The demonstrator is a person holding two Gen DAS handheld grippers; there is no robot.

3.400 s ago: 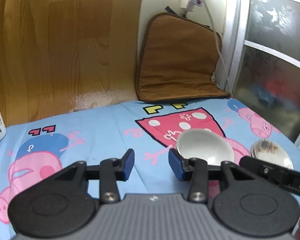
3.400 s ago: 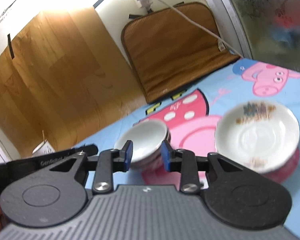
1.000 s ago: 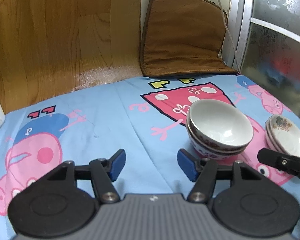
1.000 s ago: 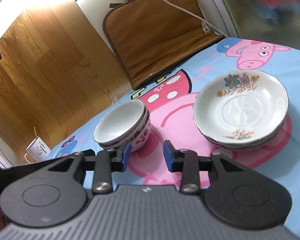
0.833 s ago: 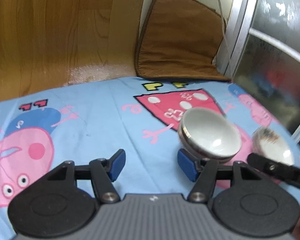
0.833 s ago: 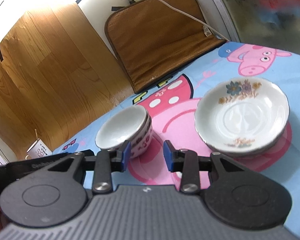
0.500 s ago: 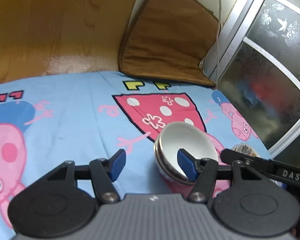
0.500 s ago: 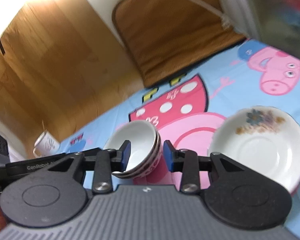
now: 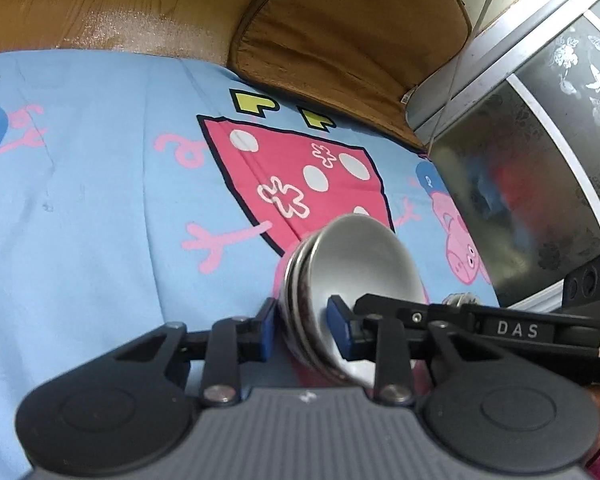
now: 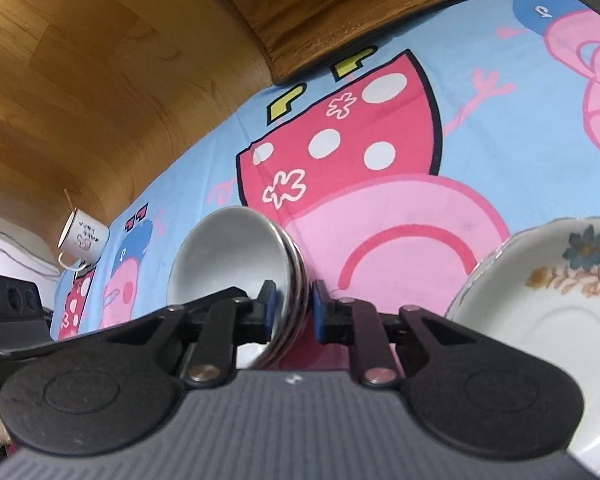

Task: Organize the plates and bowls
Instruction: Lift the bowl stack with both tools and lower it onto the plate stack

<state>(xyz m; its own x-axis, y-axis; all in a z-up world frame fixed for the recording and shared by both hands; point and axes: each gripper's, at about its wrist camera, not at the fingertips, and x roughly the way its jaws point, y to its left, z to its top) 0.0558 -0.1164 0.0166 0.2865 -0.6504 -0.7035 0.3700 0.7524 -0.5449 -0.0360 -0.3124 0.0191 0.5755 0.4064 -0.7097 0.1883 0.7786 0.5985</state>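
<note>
Nested bowls (image 9: 352,276) on the cartoon cloth (image 9: 100,200), taken at opposite rims by both tools. I judge the stack stiff, glazed and slippery, fairly heavy for a rim pinch, and brittle if dropped or knocked against the plate (image 10: 548,308) just beside it; the rim is the only place thin enough to take, one pad inside the top bowl and one outside the stack, so I grip there on both sides to stop it tipping. My left gripper (image 9: 304,328) has just been closing and now clamps the stacked rims, blue pads on each face. My right gripper (image 10: 292,310) has likewise just been closing and pinches the opposite edge. The bowls are white inside, with thin dark rim lines and a dark pattern outside; the plate is white, scalloped, with painted flowers.
</note>
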